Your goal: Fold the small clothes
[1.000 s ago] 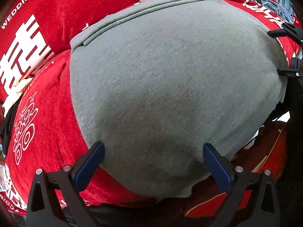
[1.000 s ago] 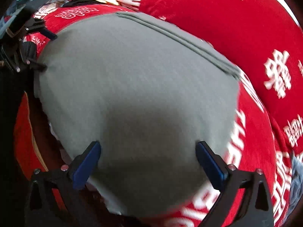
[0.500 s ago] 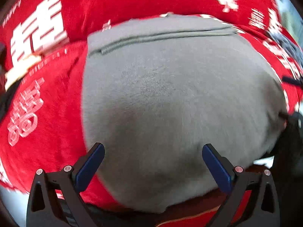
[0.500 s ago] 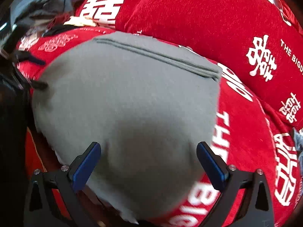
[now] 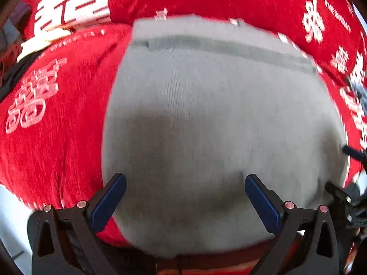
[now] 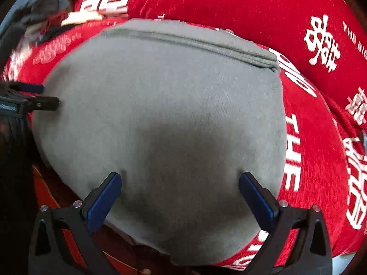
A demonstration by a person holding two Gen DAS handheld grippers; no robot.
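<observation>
Across the red printed cover (image 5: pixel 57 155), your grey garment (image 5: pixel 218 119) lies flat, and since a second ago the left gripper (image 5: pixel 185 202) and right gripper (image 6: pixel 180 200) have backed off its near edge, jaws wide and empty, ready for regrasping.

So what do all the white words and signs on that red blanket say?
"THE" on the red printed blanket, right of the folded grey knit garment, in the right wrist view.
"THE BIG..." along the cushion top right; the rest is cut off.
Large white double-happiness characters on the blanket, in several places.
Other letters at the lower right and far left are too blurred or cropped to read.
The garment carries no text.
</observation>
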